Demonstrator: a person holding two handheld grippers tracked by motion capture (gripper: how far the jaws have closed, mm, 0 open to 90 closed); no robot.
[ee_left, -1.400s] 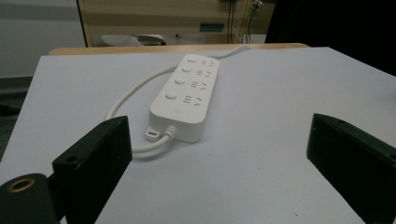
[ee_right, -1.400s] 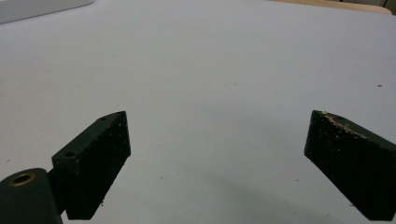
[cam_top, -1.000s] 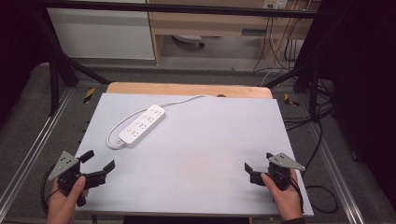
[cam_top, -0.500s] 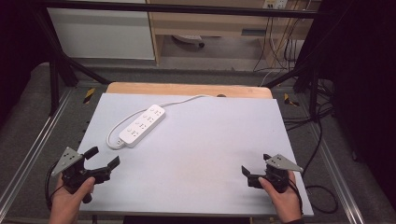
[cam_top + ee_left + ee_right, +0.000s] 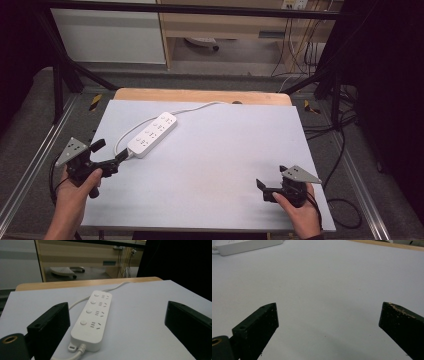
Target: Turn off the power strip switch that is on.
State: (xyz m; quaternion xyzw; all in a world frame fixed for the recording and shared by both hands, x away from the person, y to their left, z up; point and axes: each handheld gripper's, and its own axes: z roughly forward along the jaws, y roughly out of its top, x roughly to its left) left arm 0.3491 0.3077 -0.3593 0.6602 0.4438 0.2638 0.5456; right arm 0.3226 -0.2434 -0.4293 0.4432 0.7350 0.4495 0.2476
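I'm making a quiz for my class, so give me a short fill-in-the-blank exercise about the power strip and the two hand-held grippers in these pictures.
1. The white power strip has ____ round buttons along its top.
2. The hand-held gripper nearest the power strip is the ____ hand-held gripper.
3. The right hand-held gripper has its jaws ____ over the bare sheet.
4. The power strip lies on a pale ____ sheet that covers the table.

Missing words: four; left; open; grey

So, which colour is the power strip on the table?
White, cable included: the long plastic power strip with four round buttons shows best in the left gripper view.
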